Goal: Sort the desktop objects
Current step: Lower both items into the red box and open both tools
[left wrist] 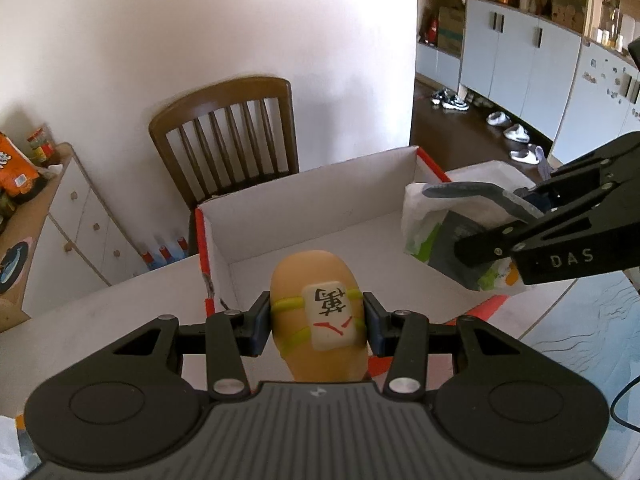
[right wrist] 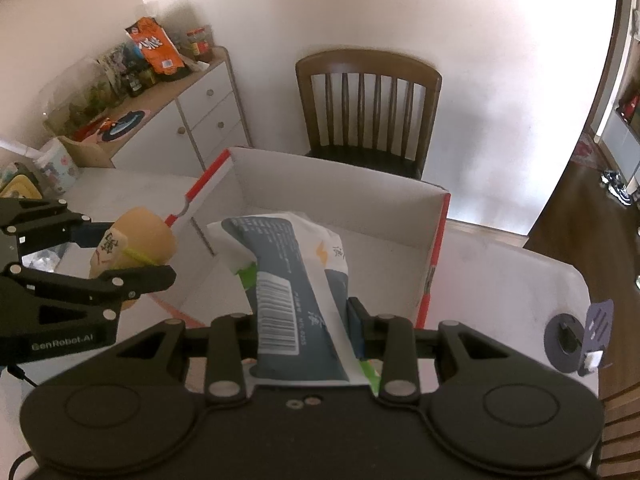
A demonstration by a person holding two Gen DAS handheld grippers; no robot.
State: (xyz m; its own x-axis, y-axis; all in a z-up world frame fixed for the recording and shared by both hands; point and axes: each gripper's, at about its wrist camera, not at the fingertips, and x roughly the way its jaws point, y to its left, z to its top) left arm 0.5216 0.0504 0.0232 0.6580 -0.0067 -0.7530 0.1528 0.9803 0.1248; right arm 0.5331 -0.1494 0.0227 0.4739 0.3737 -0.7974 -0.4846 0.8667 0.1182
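- Tan and soft-looking, a rounded toy (left wrist: 318,316) is held tight between the pads of the left gripper (left wrist: 318,322). A white tile with a black sign is tied to it with yellow bands.
- The toy is carried in the air at the near left corner of the white cardboard box (left wrist: 304,196). Its long axis points forward and down, along the fingers and toward the box floor.
- The open box lies straight ahead of both grippers, in front of a brown chair (left wrist: 228,132). Nothing can be seen on its floor, though part of it is hidden.
- A flat white and grey packet (right wrist: 296,280) is pinched by the right gripper (right wrist: 304,328). Its long axis also runs forward, out over the inside of the box.
- The packet is judged to be further in than the toy, so the right hand is nearer to a drop.
- The two grippers are seen side by side, near each other but not touching.
- A short push forward is still needed for the toy, so that the red edge (left wrist: 202,240) of the box is cleared.
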